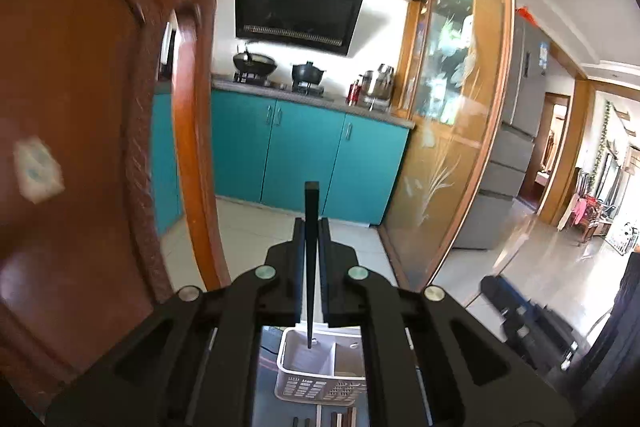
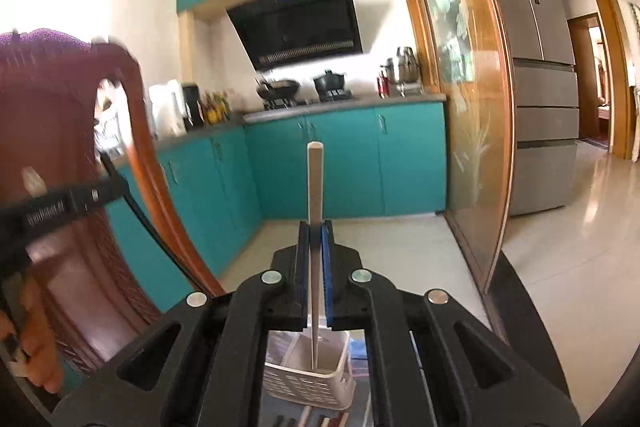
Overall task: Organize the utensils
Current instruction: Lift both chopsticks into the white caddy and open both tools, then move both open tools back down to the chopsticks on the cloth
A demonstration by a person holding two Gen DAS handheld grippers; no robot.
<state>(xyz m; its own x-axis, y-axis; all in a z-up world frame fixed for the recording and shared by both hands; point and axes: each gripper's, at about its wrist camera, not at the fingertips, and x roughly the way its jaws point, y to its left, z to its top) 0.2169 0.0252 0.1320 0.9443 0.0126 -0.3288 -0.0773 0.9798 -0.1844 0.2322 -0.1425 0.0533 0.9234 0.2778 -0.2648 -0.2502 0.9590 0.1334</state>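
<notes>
My left gripper [image 1: 311, 227] is shut on a black chopstick [image 1: 311, 211] held upright, its thin tip over the left compartment of a white slotted utensil basket [image 1: 320, 385] below. My right gripper [image 2: 316, 229] is shut on a pale beige chopstick [image 2: 315, 183], also upright, its lower tip inside the white utensil basket [image 2: 304, 385]. In the right wrist view the left gripper's body [image 2: 60, 205] and the hand holding it show at the left.
A dark red wooden chair back [image 1: 80, 107] stands close on the left. More chopsticks [image 1: 344, 417] lie on the table below the basket. Teal kitchen cabinets [image 1: 300, 151], a stove with pots, a glass sliding door [image 1: 452, 107] and a fridge [image 2: 540, 67] stand beyond.
</notes>
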